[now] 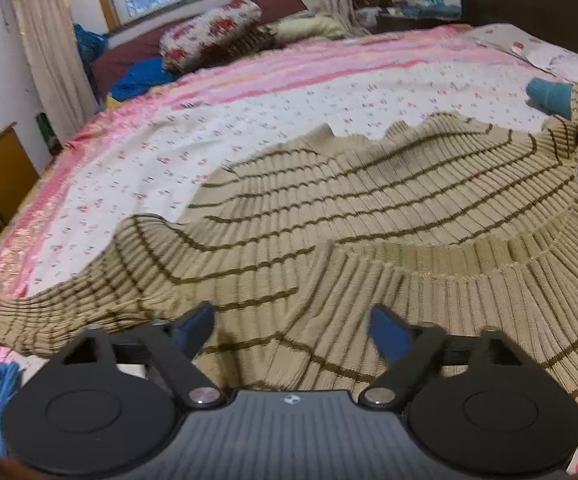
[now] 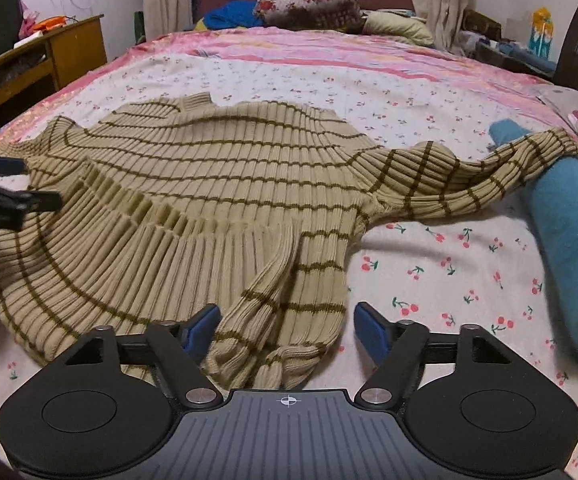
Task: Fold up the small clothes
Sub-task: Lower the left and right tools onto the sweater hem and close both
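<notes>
The striped sweater [image 2: 217, 184] is spread on the cherry-print bedsheet [image 2: 449, 248], its collar [image 2: 197, 102] turned toward the far end of the bed and its ribbed hem [image 2: 161, 224] doubled back in a ridge across the lower body, so that the long axis is judged to run away from the grippers, collar far and hem near. One sleeve [image 2: 469, 176] is stretched out to the right and is draped over a rolled teal cloth [image 2: 569, 232]; the other sleeve [image 1: 101, 280] is seen in the left wrist view trailing out to the left. The near edge of the garment lies directly ahead of both tools. The right gripper [image 2: 287, 324] is held spread over the bunched lower right corner, fabric lying between the pads without being pressed, and nothing is gripped. The left gripper [image 1: 291, 326] is likewise released, with knit under the gap but no pinch. The right sleeve is judged nearer to the right hand, the left sleeve to the left.
</notes>
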### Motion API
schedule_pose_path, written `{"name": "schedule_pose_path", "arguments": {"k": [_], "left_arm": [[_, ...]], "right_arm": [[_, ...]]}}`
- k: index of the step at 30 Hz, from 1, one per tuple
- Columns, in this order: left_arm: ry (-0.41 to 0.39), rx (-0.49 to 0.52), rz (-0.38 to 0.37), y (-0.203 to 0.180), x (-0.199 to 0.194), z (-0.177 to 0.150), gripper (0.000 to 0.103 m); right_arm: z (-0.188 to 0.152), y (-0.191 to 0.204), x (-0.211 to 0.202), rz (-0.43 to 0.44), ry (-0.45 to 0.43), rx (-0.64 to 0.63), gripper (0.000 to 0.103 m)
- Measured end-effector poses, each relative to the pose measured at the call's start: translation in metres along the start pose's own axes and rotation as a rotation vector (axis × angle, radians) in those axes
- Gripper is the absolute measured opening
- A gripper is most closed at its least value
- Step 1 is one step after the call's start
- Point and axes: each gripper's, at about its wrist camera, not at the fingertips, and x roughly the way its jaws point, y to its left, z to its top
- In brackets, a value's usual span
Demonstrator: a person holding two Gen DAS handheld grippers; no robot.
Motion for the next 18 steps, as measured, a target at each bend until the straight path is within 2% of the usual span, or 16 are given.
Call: {"name": "schedule_pose_path", "arguments": {"k": [1,3,4,5,6,8,9,12,18], "left_arm": [[0.015,-0.001,-0.026,0.001,0.003,0.001,0.066],[0.036,-0.027,-0.07,0.003,0.005,0.001,0.055],[0.042,-0.046,-0.09,0.005,0.005,0.001,0.049],[0.045,-0.059,-0.102,0.006,0.004,0.001,0.048],[0.049,-0.067,-0.108,0.006,0.003,0.001,0.043],[0.055,-0.091,-0.133,0.008,0.001,0.001,0.031],[0.06,-0.109,-0.162,0.01,-0.001,0.0,0.019],[0.062,-0.138,-0.213,0.014,-0.008,-0.002,0.018],[0.067,-0.177,-0.308,0.021,-0.039,-0.021,0.017]], "right_arm": [[0.0,0.0,-0.001,0.007,0.003,0.001,0.062],[0.002,-0.001,-0.003,0.028,0.01,0.0,0.044],[0.004,0.0,-0.004,0.037,0.011,-0.005,0.039],[0.006,0.001,-0.006,0.051,0.01,-0.011,0.031],[0.009,0.002,-0.006,0.063,0.01,-0.016,0.027],[0.013,0.003,-0.008,0.105,0.012,-0.016,0.014],[0.015,0.004,-0.008,0.113,0.009,-0.015,0.011],[0.019,0.006,-0.016,0.114,-0.017,-0.03,0.009],[0.017,0.004,-0.038,0.181,-0.028,-0.032,0.005]]}}
